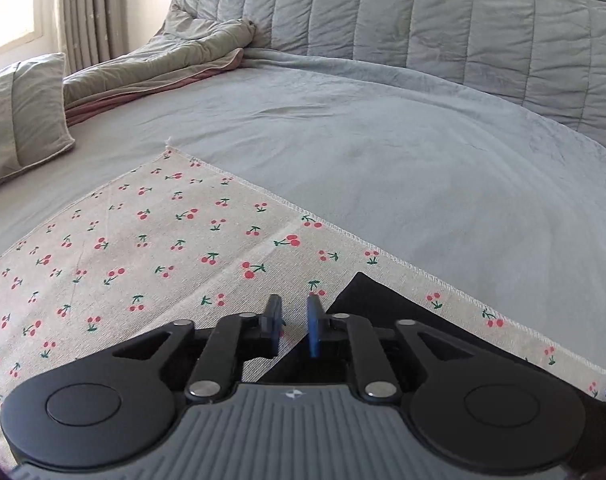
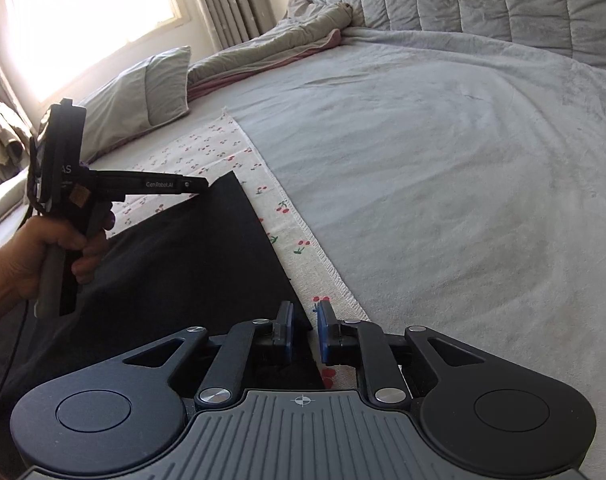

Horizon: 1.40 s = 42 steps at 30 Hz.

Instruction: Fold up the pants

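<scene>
The black pants lie flat on a cherry-print cloth spread over the bed. In the right wrist view my right gripper hovers at their near right corner, jaws slightly apart, with the pants' edge running under the gap and nothing pinched. A hand holds my left gripper, whose tip sits by the pants' far corner. In the left wrist view the left gripper is open a little over the cloth, with a corner of the pants just right of its fingers.
A grey blanket covers the bed to the right of the cloth. A pillow and a folded quilt lie at the far left, below a curtained window. A quilted headboard stands behind.
</scene>
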Motion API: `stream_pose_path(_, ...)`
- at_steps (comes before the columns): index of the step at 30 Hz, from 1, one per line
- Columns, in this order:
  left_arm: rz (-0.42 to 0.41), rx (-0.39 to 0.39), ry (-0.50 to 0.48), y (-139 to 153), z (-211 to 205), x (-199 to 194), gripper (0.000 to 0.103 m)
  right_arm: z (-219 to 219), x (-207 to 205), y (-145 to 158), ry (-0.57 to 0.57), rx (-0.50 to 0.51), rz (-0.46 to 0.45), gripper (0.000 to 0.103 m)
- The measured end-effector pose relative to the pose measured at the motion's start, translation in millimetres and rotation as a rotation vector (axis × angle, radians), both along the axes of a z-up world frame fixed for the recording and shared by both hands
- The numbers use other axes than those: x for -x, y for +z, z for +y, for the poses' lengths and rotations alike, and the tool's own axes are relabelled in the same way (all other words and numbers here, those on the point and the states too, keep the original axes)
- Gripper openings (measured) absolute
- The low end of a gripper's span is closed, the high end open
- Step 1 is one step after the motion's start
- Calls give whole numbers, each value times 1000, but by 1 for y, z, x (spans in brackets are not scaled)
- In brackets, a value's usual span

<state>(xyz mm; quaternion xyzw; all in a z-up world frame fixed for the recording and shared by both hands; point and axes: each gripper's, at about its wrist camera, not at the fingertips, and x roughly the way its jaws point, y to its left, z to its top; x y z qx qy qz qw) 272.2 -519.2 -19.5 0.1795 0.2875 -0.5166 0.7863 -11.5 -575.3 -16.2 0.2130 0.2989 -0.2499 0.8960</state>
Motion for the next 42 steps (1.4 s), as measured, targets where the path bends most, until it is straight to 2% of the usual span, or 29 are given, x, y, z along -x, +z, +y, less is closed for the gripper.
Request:
stream_pose_path(1,4,12,18,8,9,3,47,3,2,4,7,9,11,18)
stream_pose_path(2,0,26,30,14,19,6,55,5,4,8,14,10,11,25)
stream_pose_path(3,-12,39,47,22,32,11,73,7,6,13,20,14,10,37)
stream_pose_path(4,-29,43,71,30,47,16,83,11,7,18,27,25,11,42)
stream_pose_path(5,-41,41,91,35,60,20,84,15,6,22,39,37,12,48)
stream_pose_path(10,-59,-13,180,51,149,38,87,44,-20,34,142,48,-5,50)
stream_pose_path(14,-60,-27,252,50,224,50,92,73,-52,35,251,44,-14,56)
stream_pose_path(18,-1,-44,337,33,293,60,94,106,-82,25,347,92,11,56)
stream_pose_path(22,87,-43,423,11,349,67,94,114,-87,6,341,80,77,56)
stream_pose_path(24,127,-47,440,1,367,71,94,110,-79,-1,313,75,105,56)
stream_pose_path(26,93,-39,428,-3,384,84,94,108,-68,2,285,89,121,56)
stream_pose_path(28,41,-76,400,-3,396,100,97,110,-60,10,252,106,165,56)
stream_pose_path(31,28,-118,388,2,415,116,97,120,-52,26,244,122,184,58)
stream_pose_path(33,25,-118,398,10,427,121,98,131,-49,37,260,126,159,71)
stream_pose_path(38,11,-100,496,36,468,122,103,168,-58,55,323,142,136,75)
stream_pose_path(42,-13,-123,589,53,494,112,103,208,-78,62,380,167,129,82)
